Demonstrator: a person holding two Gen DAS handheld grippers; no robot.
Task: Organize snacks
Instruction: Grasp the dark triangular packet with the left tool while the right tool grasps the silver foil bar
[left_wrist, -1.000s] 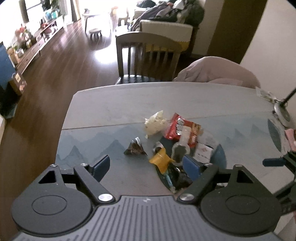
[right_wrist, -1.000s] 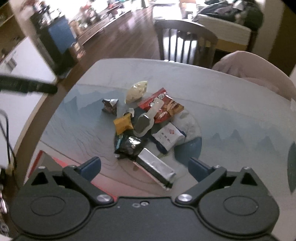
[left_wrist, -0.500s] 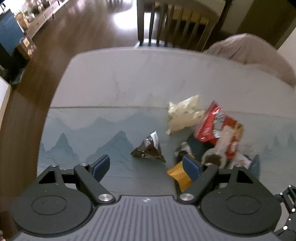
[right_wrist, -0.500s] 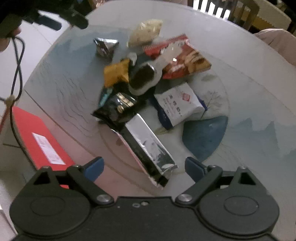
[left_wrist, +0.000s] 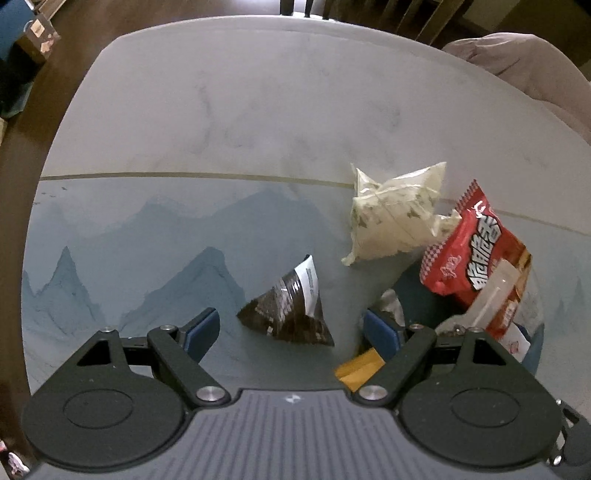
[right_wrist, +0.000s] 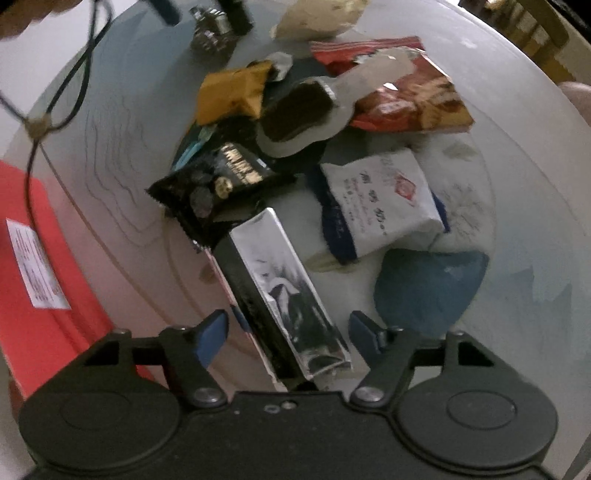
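- The left tongs (left_wrist: 291, 328) have dropped low over the counter (left_wrist: 258, 122) in the last second; they stand released, and the dark pyramid packet (left_wrist: 286, 310) that lay well ahead of them now sits between their blue tips, not yet touched.
- Ahead and to the right of the left tongs lie the pale crinkled bag (left_wrist: 395, 218) and the red snack bag (left_wrist: 476, 258); an orange packet (left_wrist: 356, 369) shows under the right tip.
- The right tongs (right_wrist: 288, 332) have also come down, released, straddling the near end of the long silver packet (right_wrist: 288, 295) (the picture is blurred, so contact is unclear).
- Left of the right tongs lies a red box (right_wrist: 48, 277), likely where snacks go.
- Judgement: both tongs are lined up to grasp; sorting has barely begun, with the heap still spread out.
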